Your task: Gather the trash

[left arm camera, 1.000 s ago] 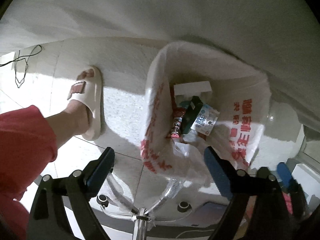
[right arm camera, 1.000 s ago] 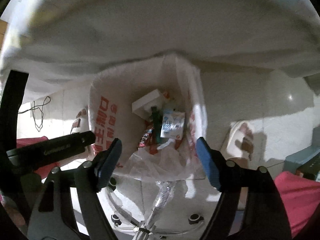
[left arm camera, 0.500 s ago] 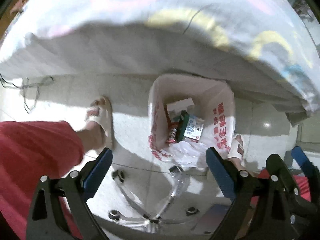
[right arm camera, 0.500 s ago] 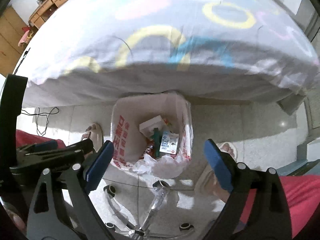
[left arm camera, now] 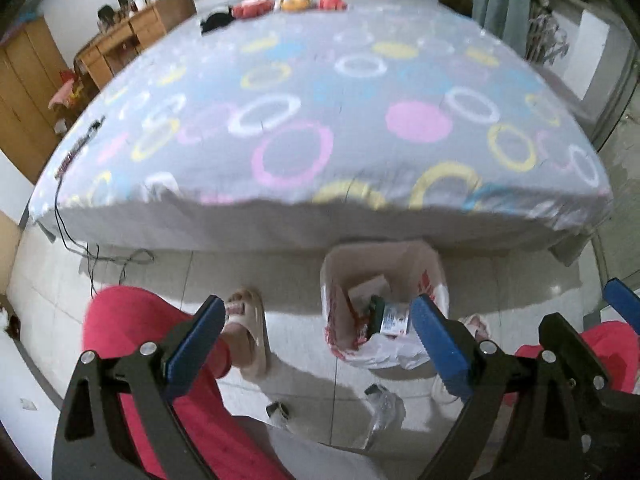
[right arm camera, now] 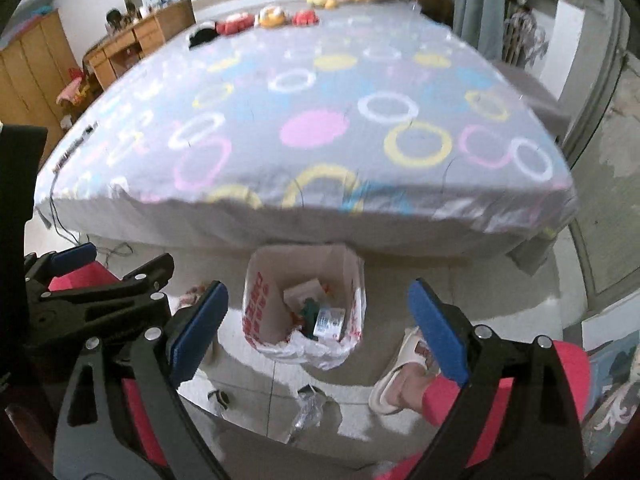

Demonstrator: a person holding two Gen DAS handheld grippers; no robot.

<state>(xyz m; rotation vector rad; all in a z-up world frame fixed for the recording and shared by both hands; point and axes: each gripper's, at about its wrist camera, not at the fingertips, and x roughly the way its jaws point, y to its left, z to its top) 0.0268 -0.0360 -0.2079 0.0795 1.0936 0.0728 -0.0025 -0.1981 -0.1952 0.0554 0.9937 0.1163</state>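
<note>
Both grippers hang above the floor with fingers spread and nothing between them: the left gripper [left arm camera: 316,340] and right gripper [right arm camera: 318,322]. The trash sits in the lined bin [right arm camera: 260,300] beside the bed [right arm camera: 304,120], likely placed for easy dropping.

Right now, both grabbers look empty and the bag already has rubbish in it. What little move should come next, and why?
Probably tip both grippers forward to scan the bed for leftover trash. The left gripper and right gripper are both open with nothing between their fingers, and the trash bag on the floor already holds a box and wrappers. No loose trash shows on the bed, so looking should come before reaching.
</note>
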